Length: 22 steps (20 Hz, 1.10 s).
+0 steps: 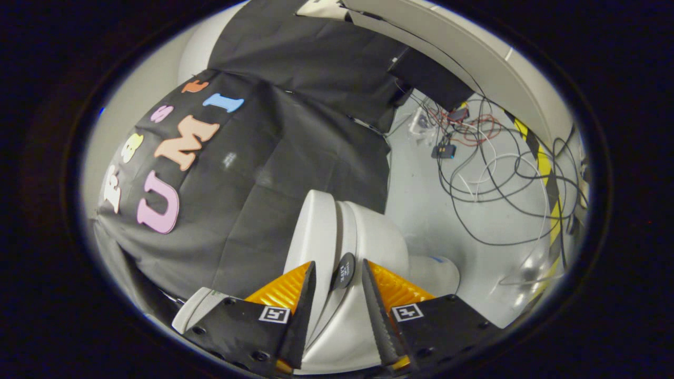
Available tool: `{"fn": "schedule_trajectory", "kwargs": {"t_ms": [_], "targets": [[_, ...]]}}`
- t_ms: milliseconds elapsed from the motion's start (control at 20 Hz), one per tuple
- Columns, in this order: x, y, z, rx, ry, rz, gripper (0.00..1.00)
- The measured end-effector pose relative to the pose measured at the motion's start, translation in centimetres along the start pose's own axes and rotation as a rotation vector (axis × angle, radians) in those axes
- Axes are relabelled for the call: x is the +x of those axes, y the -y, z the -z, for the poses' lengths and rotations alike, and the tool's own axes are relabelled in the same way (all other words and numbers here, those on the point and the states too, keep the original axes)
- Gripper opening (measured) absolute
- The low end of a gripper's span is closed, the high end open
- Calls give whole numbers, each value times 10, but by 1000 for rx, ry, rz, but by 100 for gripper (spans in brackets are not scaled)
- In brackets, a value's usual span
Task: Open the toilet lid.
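The gripper [337, 273] has its two fingers spread apart, with the white toilet lid [316, 226] and the seat rim running up between them. The lid stands edge-on just ahead of the fingertips, lifted a little away from the toilet bowl [379, 237], so a narrow dark gap shows between lid and seat. Neither finger can be seen pressing on the lid; one finger lies along its outer face and the other lies on the bowl side, and whether they touch the porcelain cannot be told.

A small dark oval tab [343, 271] sticks out at the lid's front edge, right between the fingertips. It carries a few light letters, too small and skewed to read. Each finger's black mount bears a square black-and-white marker tag [275, 315], not a word or a brand.

Beyond the toilet hangs the black cloth wall [295, 131] of the booth. Beside the bowl, the pale grey floor [421, 210] holds a loose tangle of black, white and red cables [484, 158] with a small dark box [443, 151] that shows a blue light. A yellow-and-black striped tape [547, 179] runs along the floor's far edge, beneath a curved pale panel [474, 47].
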<state>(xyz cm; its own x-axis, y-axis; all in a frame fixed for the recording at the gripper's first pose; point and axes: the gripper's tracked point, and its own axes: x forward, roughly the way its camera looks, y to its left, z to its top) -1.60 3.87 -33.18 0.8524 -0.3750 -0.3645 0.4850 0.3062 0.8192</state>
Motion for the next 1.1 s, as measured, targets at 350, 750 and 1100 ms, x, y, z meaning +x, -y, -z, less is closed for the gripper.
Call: {"fn": "schedule_trajectory", "kwargs": {"t_ms": [350,750,1100], "targets": [[19,7,7,104,-34,20,43],[27,3,19,241,-79,32,5],[22,-9,22,96,-63,40,5]]}}
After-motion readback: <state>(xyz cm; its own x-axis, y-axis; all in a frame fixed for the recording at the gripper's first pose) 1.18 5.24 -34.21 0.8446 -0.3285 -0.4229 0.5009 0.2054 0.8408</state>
